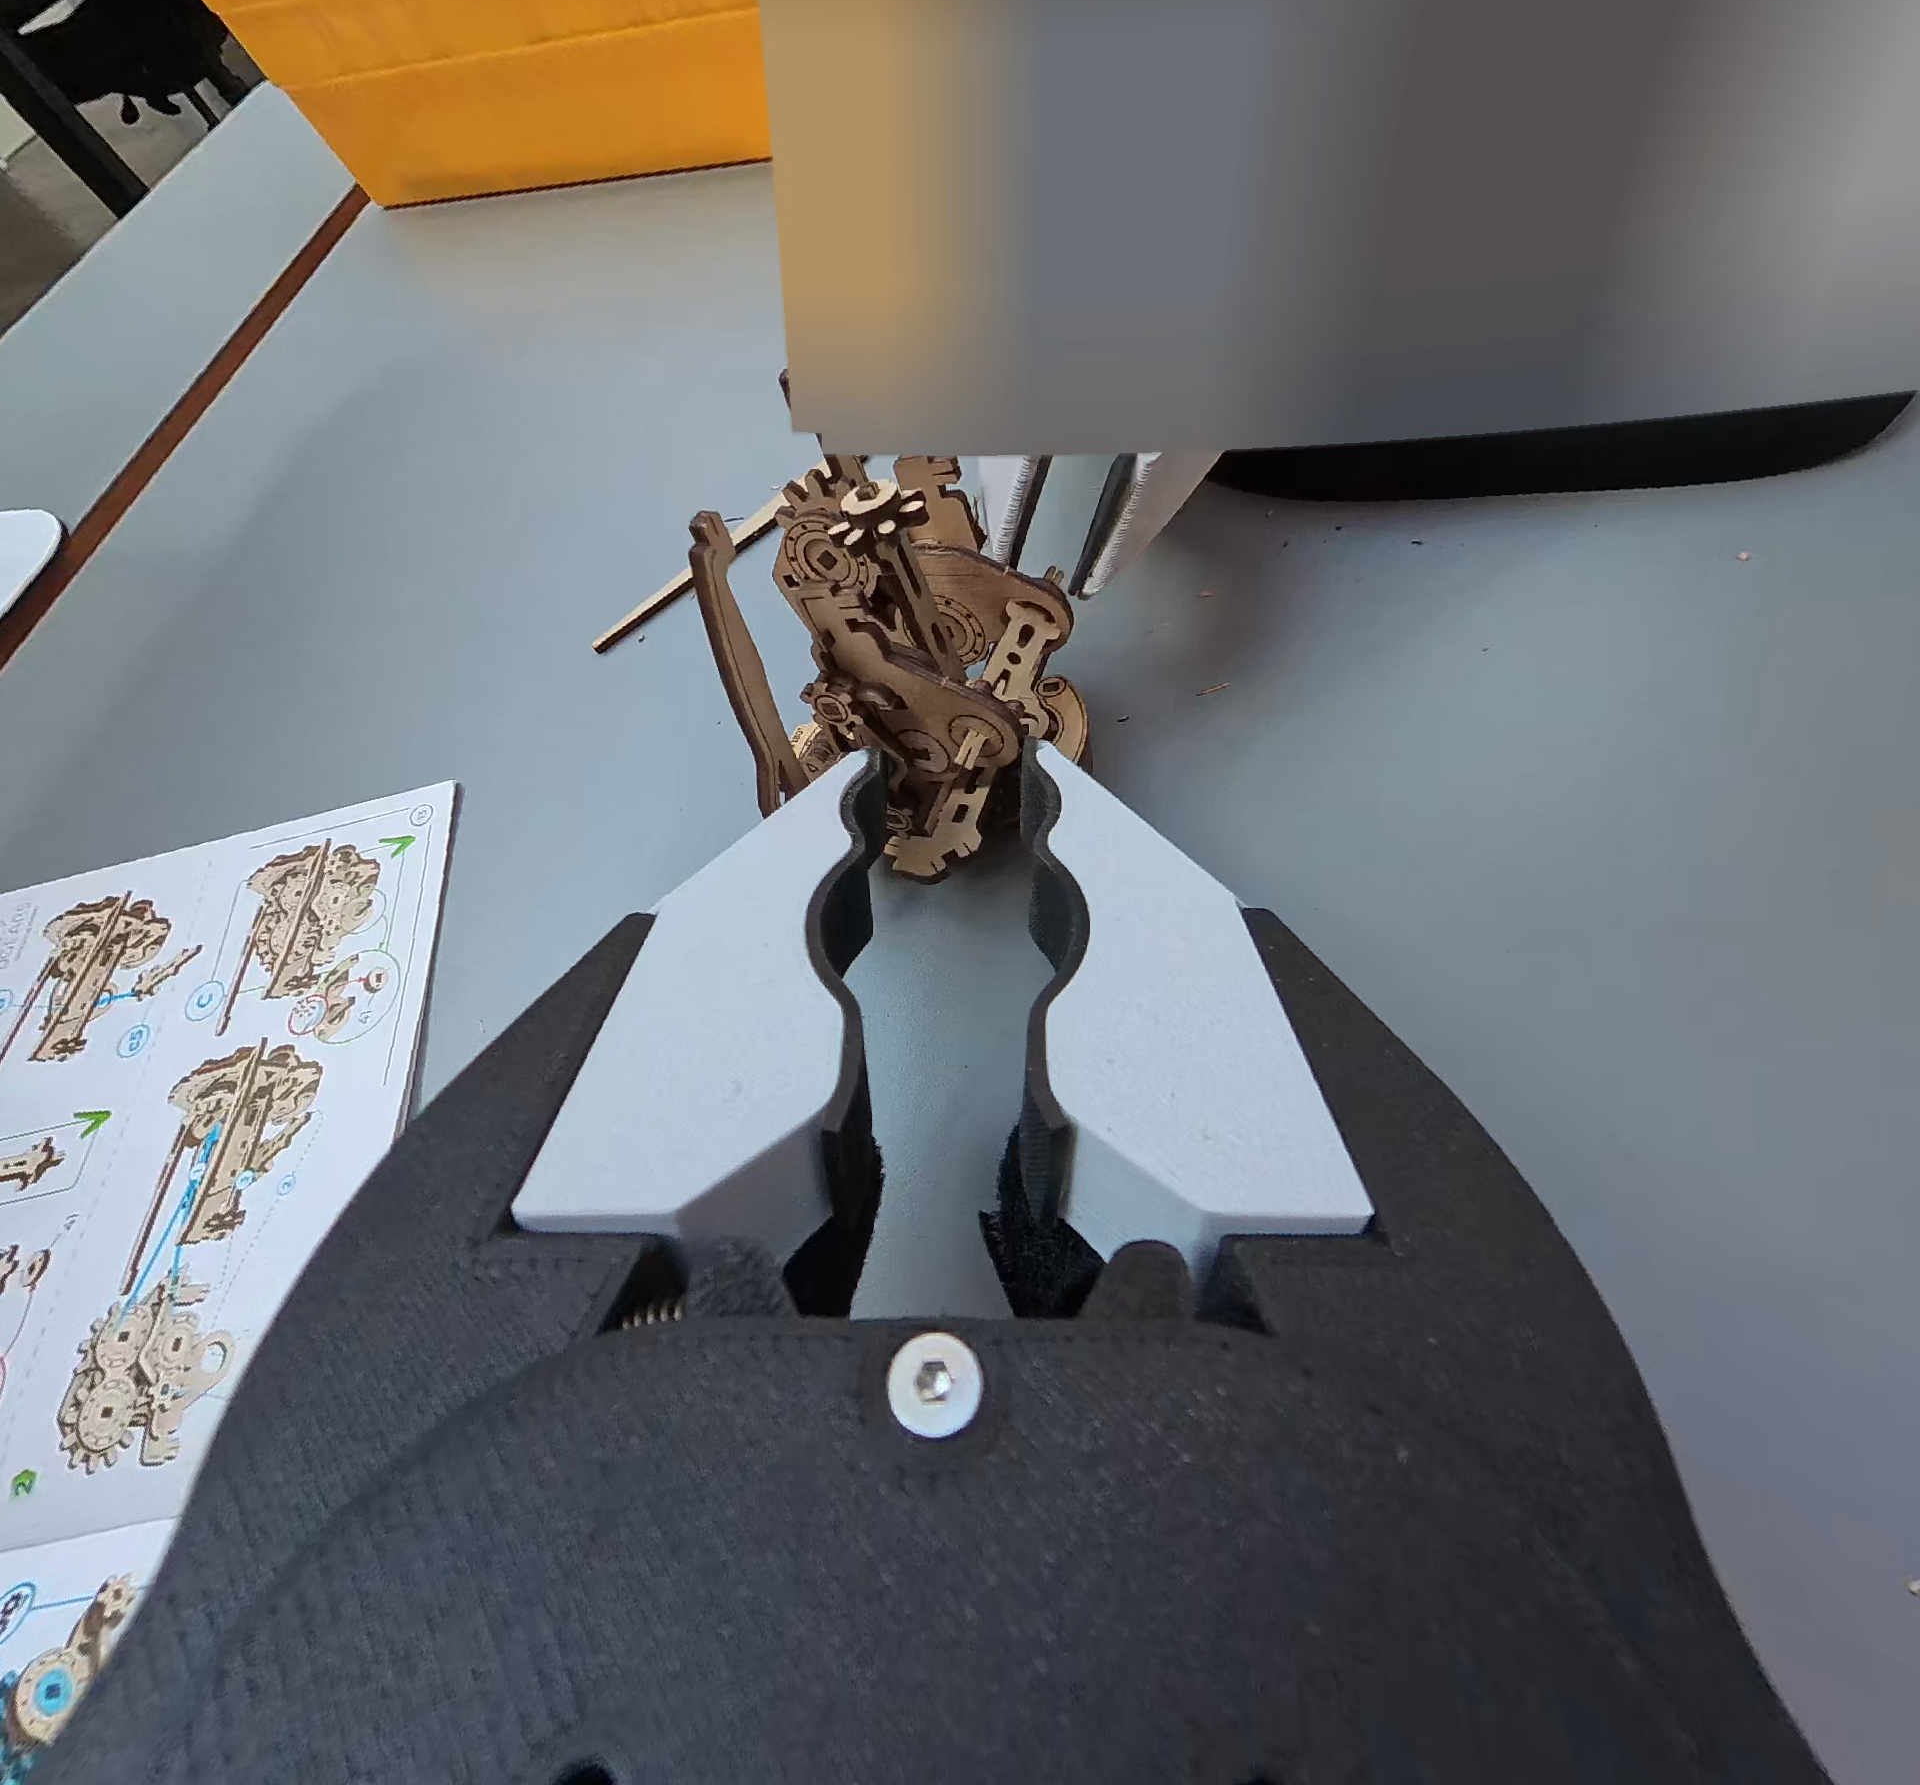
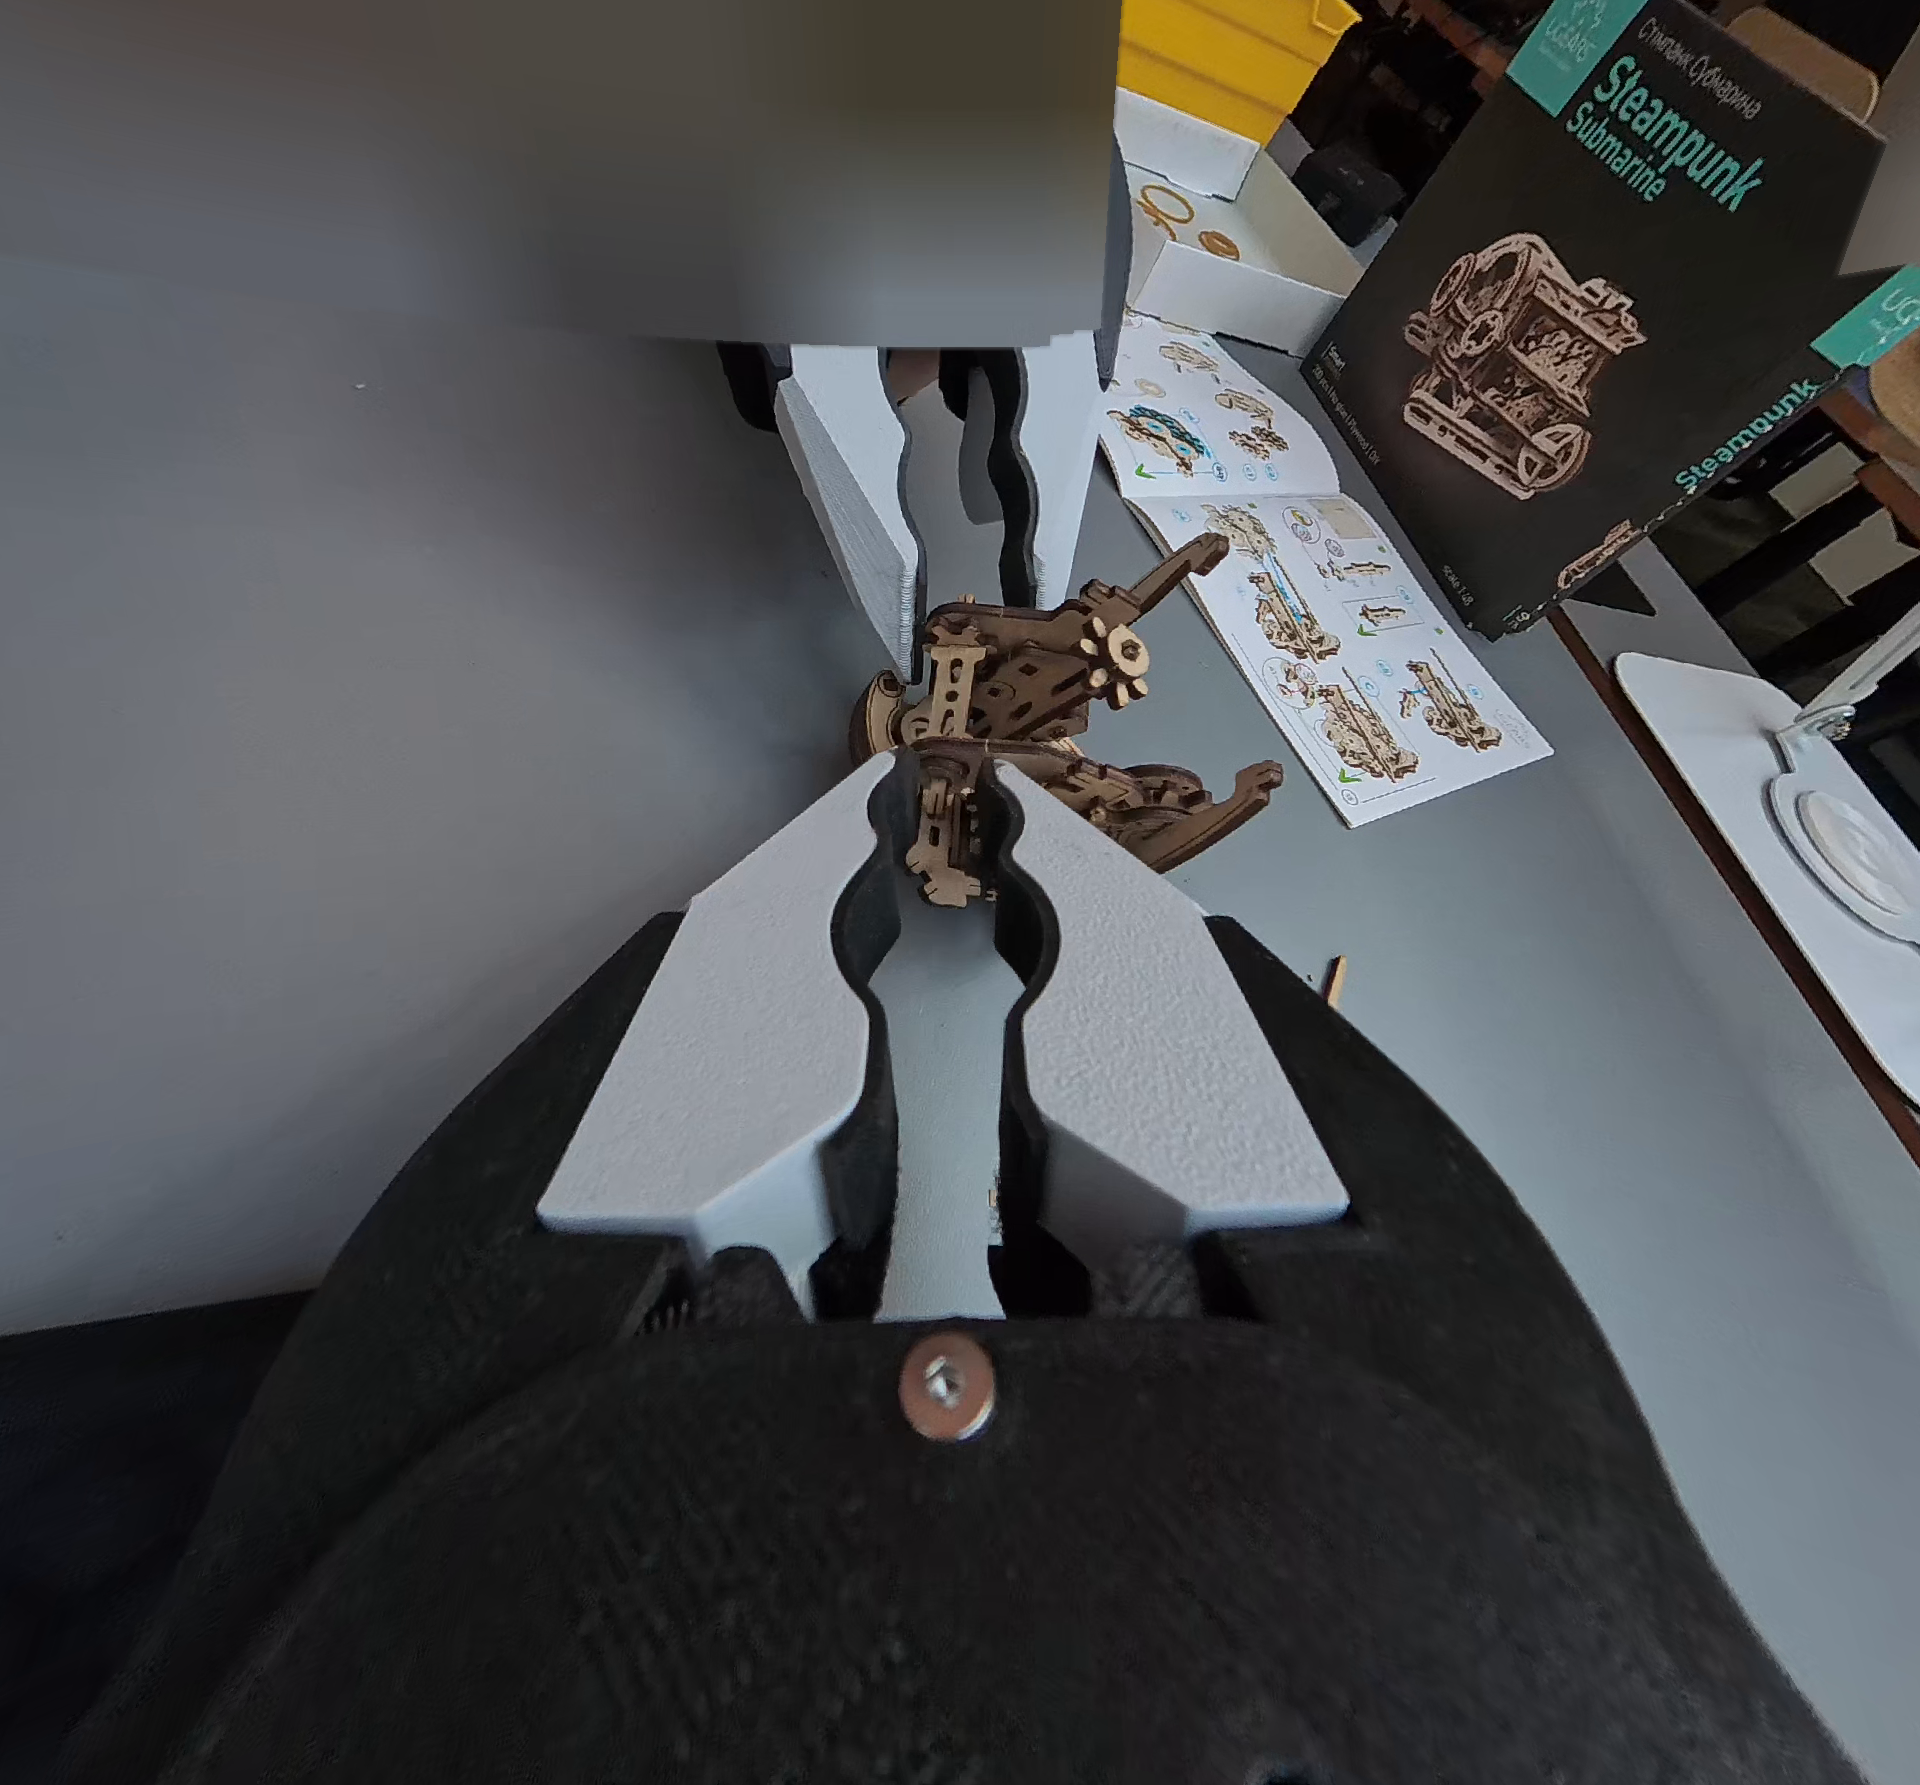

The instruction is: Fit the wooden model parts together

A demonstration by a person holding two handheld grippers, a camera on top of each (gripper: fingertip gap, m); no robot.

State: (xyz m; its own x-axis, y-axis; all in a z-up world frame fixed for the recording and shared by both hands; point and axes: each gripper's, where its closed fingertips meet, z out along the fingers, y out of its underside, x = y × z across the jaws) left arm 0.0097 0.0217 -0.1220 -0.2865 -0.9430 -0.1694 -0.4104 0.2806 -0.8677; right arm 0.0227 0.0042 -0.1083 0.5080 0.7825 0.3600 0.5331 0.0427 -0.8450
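Note:
A wooden model point(image 1: 914, 655) of gears and plates stands on the grey table point(image 1: 416, 509), held between both grippers. My left gripper point(image 1: 951, 774) is shut on its near end, with a pale ladder-shaped part point(image 1: 951, 816) between the jaws. A dark lever arm point(image 1: 732, 665) sticks out on the model's left. My right gripper point(image 2: 945, 785) is shut on the model point(image 2: 1039, 686) from the opposite side, over another pale ladder-shaped part point(image 2: 940, 847). The left gripper's fingers point(image 2: 883, 509) show beyond the model in the right wrist view. The right gripper's fingers point(image 1: 1112, 520) show in the left wrist view.
A thin loose wooden stick point(image 1: 675, 587) lies behind the model. An open instruction booklet point(image 1: 208, 1060) point(image 2: 1320, 613) lies beside it. A yellow bin point(image 1: 499, 31), a black kit box point(image 2: 1621, 301), a white tray with small parts point(image 2: 1226, 270) and a white board point(image 2: 1745, 800) stand around. Less than 4 cm separates the two grippers' tips. Both grippers' tips are roughly 12 centimetres from the thin loose wooden stick point(image 1: 675, 587).

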